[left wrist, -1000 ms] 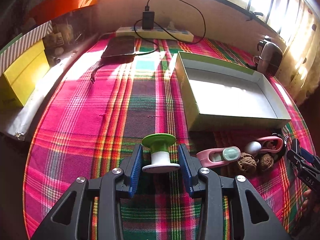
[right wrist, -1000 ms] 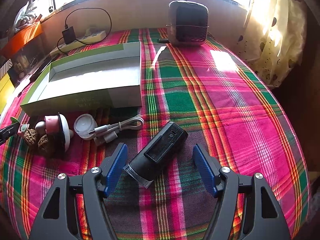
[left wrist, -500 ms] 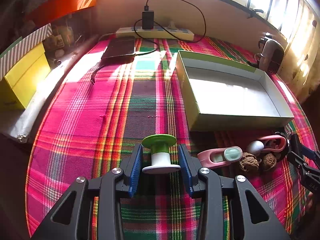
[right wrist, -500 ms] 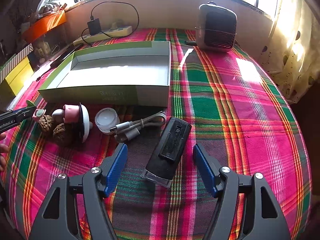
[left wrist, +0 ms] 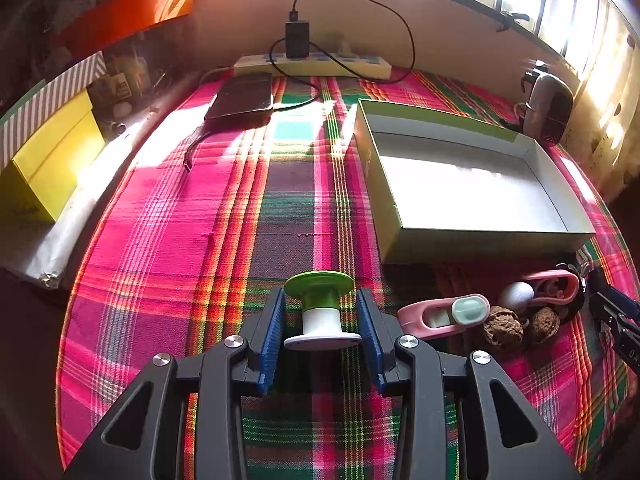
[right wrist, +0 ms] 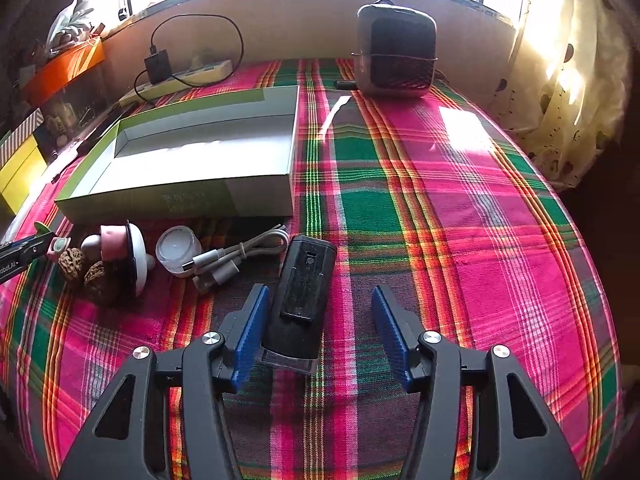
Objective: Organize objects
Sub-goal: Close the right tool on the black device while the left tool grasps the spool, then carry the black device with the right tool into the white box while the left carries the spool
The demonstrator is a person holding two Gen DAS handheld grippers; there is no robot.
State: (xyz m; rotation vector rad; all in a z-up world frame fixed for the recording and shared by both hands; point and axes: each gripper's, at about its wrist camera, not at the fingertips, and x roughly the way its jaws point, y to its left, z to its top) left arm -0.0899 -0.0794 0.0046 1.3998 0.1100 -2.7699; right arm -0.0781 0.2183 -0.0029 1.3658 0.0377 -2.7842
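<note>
Both hand-held grippers point down at a table covered in a bright plaid cloth [right wrist: 460, 208]. Left hand-held gripper [left wrist: 322, 330] has its blue pads pinching a green and white spool [left wrist: 320, 312], the same as a second ago, and it has not moved. Right hand-held gripper [right wrist: 316, 332] is closing its jaws around a black device [right wrist: 300, 300] that lies on the cloth. One pad touches the device's side, but the other pad is apart from it, so it is not gripped yet. A second ago these jaws were spread wider and the device lay slanted across them. Now it lies almost straight between them.

Biggest on the table is an open green and white box [right wrist: 188, 160], behind the small things. A dark fan heater [right wrist: 396, 52] stands near the window. A power strip [left wrist: 312, 65] with a black charger sits at the back wall, and a dark phone [left wrist: 242, 98] lies near it.

In front of the box lies a heap of small things. A white cable [right wrist: 236, 258] is just beside the black device. Next to it is a small white round jar [right wrist: 178, 249], then a pink and white thing [right wrist: 124, 248], a pink clip [left wrist: 442, 316] and two brown walnuts [right wrist: 86, 270].
</note>
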